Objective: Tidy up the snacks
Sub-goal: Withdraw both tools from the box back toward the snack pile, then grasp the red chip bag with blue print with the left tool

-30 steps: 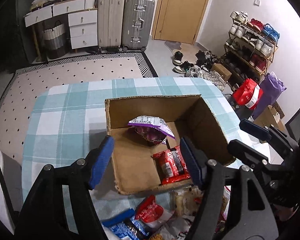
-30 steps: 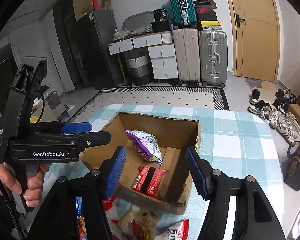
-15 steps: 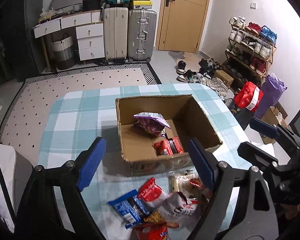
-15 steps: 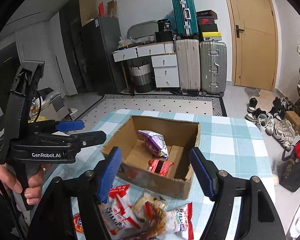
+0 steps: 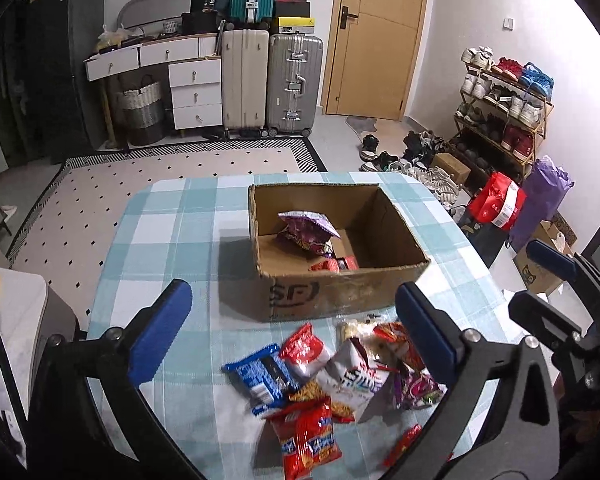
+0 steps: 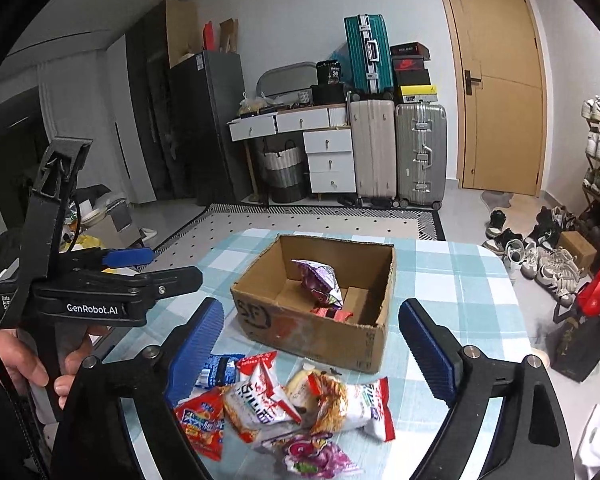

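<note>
An open cardboard box (image 5: 332, 300) (image 6: 300, 332) stands on the checked table. Inside lie a purple snack bag (image 5: 306, 228) (image 6: 320, 280) and a red packet (image 5: 334, 265) (image 6: 332, 313). A pile of snack packets (image 5: 324, 384) (image 6: 292, 404) lies on the table in front of the box: blue, red, white and purple ones. My left gripper (image 5: 292, 336) is open and empty, held above the pile. My right gripper (image 6: 310, 346) is open and empty, above the pile too. The left gripper also shows at the left of the right wrist view (image 6: 148, 264).
The table's checked cloth (image 5: 168, 232) has its right edge near the box. Beyond the table are a patterned rug (image 5: 148, 176), suitcases (image 5: 272, 84), white drawers (image 5: 188, 84), a shoe rack (image 5: 504, 112) and bags on the floor (image 5: 500, 204).
Both grippers have pulled back and up from the box. The snack pile in front of the box has come into full view. Both stay open and empty.
</note>
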Demonstrator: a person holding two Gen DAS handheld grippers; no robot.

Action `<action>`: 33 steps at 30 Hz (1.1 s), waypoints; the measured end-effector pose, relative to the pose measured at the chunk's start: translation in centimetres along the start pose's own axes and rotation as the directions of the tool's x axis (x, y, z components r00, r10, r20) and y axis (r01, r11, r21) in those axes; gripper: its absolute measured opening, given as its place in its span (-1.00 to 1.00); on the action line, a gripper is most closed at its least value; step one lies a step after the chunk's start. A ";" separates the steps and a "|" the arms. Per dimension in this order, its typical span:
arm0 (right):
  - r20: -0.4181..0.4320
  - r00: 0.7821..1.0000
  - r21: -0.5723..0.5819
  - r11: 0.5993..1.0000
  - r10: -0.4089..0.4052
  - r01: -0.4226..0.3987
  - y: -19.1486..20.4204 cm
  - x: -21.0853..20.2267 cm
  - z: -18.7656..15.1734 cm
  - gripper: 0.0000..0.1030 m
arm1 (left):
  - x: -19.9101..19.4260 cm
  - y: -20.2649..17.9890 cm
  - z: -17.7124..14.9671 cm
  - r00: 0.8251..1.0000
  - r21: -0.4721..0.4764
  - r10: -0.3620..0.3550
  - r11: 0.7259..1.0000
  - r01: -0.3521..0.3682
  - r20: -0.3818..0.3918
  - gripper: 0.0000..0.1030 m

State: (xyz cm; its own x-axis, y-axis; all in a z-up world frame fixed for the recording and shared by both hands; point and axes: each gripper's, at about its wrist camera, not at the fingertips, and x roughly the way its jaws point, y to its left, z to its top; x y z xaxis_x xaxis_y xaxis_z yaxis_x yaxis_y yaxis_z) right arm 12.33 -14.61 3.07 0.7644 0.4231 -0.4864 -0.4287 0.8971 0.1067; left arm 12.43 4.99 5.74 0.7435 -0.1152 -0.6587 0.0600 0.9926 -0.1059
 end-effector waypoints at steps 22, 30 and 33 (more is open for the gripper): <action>0.001 1.000 0.007 1.000 -0.031 0.031 2.2 -4.7 -5.2 0.99 | -1.1 1.7 -8.5 0.997 -0.045 -0.009 0.999 0.005 -0.082 0.97; -0.014 0.999 0.005 0.999 -0.038 0.038 2.7 -5.4 -6.8 0.99 | 0.5 1.8 -11.4 0.990 -0.062 -0.037 0.998 0.029 -0.137 0.97; -0.018 0.999 0.004 0.999 -0.043 0.043 2.7 -5.6 -7.1 0.99 | 0.9 2.0 -12.2 0.988 -0.069 -0.042 0.997 0.032 -0.149 0.97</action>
State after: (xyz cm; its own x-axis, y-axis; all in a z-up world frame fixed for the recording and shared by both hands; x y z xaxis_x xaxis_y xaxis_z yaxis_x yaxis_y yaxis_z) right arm 3.47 -15.51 -0.03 0.7733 0.3814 -0.5064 -0.3934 0.9151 0.0885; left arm 5.04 6.39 -4.17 0.6325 -0.1618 -0.7575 0.0381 0.9833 -0.1782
